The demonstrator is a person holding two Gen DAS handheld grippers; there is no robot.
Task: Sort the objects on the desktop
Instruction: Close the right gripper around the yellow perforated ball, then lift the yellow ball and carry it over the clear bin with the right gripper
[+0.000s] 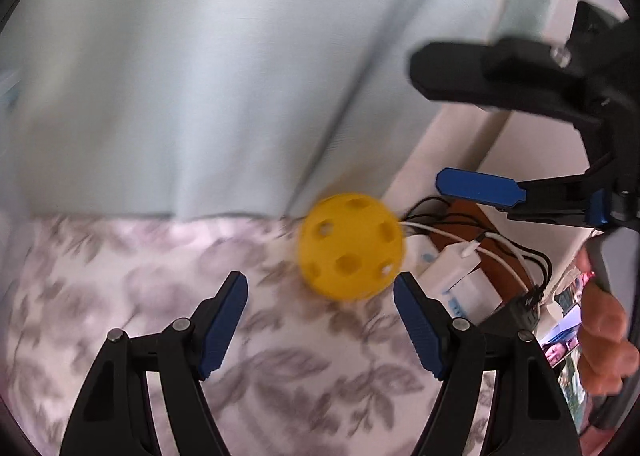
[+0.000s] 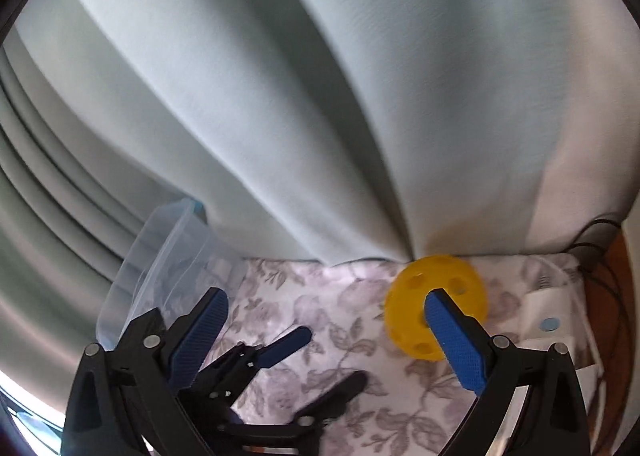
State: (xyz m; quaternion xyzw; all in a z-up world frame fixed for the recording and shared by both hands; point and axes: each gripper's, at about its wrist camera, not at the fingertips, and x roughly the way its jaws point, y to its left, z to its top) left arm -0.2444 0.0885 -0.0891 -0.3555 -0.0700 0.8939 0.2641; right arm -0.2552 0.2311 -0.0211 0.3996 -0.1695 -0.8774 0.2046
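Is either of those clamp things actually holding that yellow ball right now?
No. Both the left gripper and the right gripper are open and empty. The yellow ball sits loose on the flowered cloth, just beyond the left fingertips.

Domestic room, probably a home. Evidence: floral-patterned grey-and-white tablecloth (image 2: 320, 320); pale blue-green fabric curtain (image 2: 280, 96) hanging behind it; white plastic power adapters (image 1: 452, 268) with tangled black and white cables (image 1: 500, 248); clear plastic storage tub (image 2: 160, 256).

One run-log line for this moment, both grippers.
left hand-held gripper: open, empty | right hand-held gripper: open, empty | yellow perforated plastic ball: free on floral cloth, blurred | clear plastic container: left of cloth
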